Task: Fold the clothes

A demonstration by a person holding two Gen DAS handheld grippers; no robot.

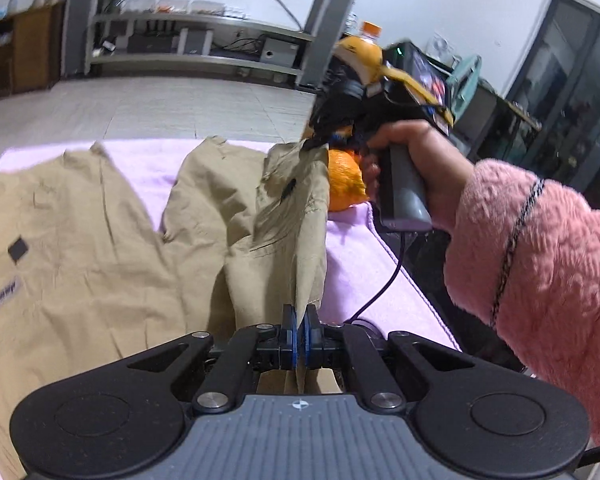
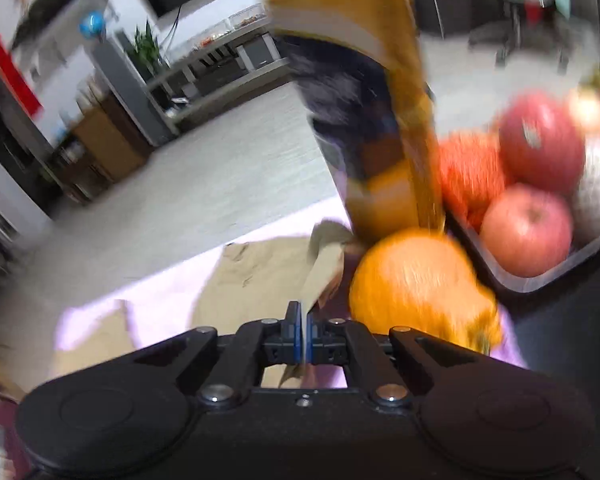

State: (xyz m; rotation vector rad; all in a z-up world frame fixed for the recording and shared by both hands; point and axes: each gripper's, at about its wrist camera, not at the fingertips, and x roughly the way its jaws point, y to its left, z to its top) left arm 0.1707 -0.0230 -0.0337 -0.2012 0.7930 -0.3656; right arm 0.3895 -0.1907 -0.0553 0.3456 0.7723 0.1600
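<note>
Your left gripper (image 1: 299, 326) is clamped on a raised fold of the khaki trousers (image 1: 100, 248), its blue pads pressed together with only the cloth between them. The rest of the garment lies spread over the pink cloth (image 1: 348, 248) that covers the surface, with the two legs reaching away toward the far edge. Across that same fold your right hand (image 1: 416, 168), in a fluffy pink sleeve (image 1: 540, 264), holds the handle of the other gripper, which bites the cloth at its far upper end. An orange (image 1: 346, 184) sits on the pink cloth just behind the lifted fabric, next to that hand. A black cable (image 1: 384, 284) trails from the handle down over the surface's edge.

From the right wrist, heavily blurred, your right gripper (image 2: 304, 338) is closed on a thin edge of the khaki trousers (image 2: 260, 276), fingers nearly touching. The orange (image 2: 416, 280) lies just to the right of the fingers, very close. Beyond it stands a dark tray (image 2: 516, 280) of apples (image 2: 526, 230). A yellow and black object (image 2: 364, 92), too smeared to identify, looms above the gripper.
</note>
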